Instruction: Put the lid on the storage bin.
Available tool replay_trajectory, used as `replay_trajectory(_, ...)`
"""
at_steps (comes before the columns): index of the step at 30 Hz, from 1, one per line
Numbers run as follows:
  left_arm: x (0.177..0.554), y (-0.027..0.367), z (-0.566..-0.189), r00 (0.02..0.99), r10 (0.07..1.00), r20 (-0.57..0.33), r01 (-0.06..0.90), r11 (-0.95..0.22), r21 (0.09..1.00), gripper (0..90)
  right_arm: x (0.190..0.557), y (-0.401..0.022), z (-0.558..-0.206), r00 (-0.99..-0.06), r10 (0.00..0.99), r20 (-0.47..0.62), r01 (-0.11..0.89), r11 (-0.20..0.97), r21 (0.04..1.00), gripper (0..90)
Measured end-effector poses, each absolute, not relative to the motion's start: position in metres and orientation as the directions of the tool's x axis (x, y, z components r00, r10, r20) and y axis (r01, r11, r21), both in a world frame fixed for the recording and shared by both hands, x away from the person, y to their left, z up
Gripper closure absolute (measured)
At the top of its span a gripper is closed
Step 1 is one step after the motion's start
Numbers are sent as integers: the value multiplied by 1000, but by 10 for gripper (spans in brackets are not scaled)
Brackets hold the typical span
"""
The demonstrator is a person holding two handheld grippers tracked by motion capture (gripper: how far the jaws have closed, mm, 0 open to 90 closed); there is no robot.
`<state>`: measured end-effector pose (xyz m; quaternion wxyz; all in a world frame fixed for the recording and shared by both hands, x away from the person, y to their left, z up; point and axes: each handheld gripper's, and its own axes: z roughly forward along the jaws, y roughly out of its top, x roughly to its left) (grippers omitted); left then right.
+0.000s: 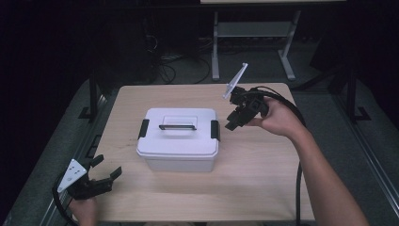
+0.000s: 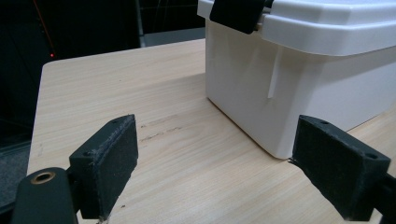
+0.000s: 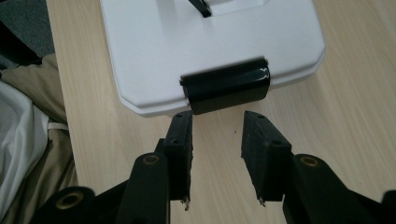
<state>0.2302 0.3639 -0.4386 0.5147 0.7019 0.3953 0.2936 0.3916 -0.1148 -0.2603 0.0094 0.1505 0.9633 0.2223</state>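
Note:
A white plastic box [image 1: 179, 139] with a lid, a dark handle [image 1: 177, 126] and black side latches stands mid-table. My right gripper [image 1: 232, 123] hovers just right of the box, jaws parted, nothing between them; in the right gripper view its tips [image 3: 215, 158] sit just short of the right latch [image 3: 226, 91], apart from it. My left gripper [image 1: 106, 168] rests at the table's near left corner, open wide and holding nothing. In the left gripper view [image 2: 215, 172] the box's lower corner [image 2: 275, 93] and the left latch [image 2: 237, 13] lie ahead of it.
The wooden table [image 1: 263, 179] has bare room in front of and to the right of the box. Its left edge runs close to my left gripper. A metal desk frame [image 1: 254, 37] and cables stand on the dark floor behind.

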Motion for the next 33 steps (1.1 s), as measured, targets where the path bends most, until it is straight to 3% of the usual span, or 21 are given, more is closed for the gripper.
replay_trajectory(33, 230, 362, -439, 518, 856, 12, 255, -168, 952, 134, 378, -163, -288, -924, 374, 83, 370, 813, 450, 547)
